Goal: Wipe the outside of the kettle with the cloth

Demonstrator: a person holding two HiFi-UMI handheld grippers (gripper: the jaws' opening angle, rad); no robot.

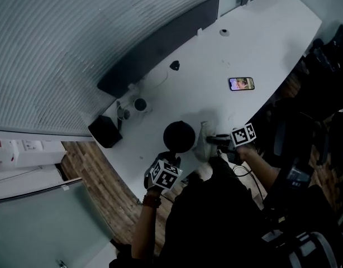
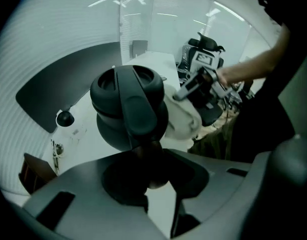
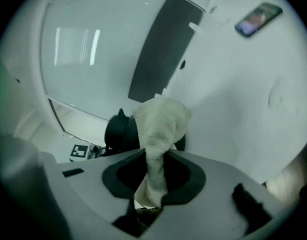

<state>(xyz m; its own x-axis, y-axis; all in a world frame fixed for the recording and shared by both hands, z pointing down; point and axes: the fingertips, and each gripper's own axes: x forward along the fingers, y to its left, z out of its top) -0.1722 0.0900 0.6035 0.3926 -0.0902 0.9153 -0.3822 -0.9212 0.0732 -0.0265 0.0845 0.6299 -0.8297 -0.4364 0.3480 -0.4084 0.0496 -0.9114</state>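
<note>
**Q:** Head view?
**A:** The kettle [image 1: 179, 136] stands on the tabletop [image 1: 216, 82], close to the edge by the person. The left gripper [image 1: 172, 161] is at its near side. The cloth [image 1: 205, 141] touches its right flank, ahead of the right gripper [image 1: 212, 140].

**Q:** Left gripper view?
**A:** Jaws clamped on the kettle's handle [image 2: 138, 119], with the body just beyond them.

**Q:** Right gripper view?
**A:** Jaws pinched together on the cloth, which lies against the kettle.

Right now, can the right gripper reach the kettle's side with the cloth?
Likely yes: right gripper is shut on the cloth, right beside the kettle with nothing between; left gripper grips only the handle.
</note>
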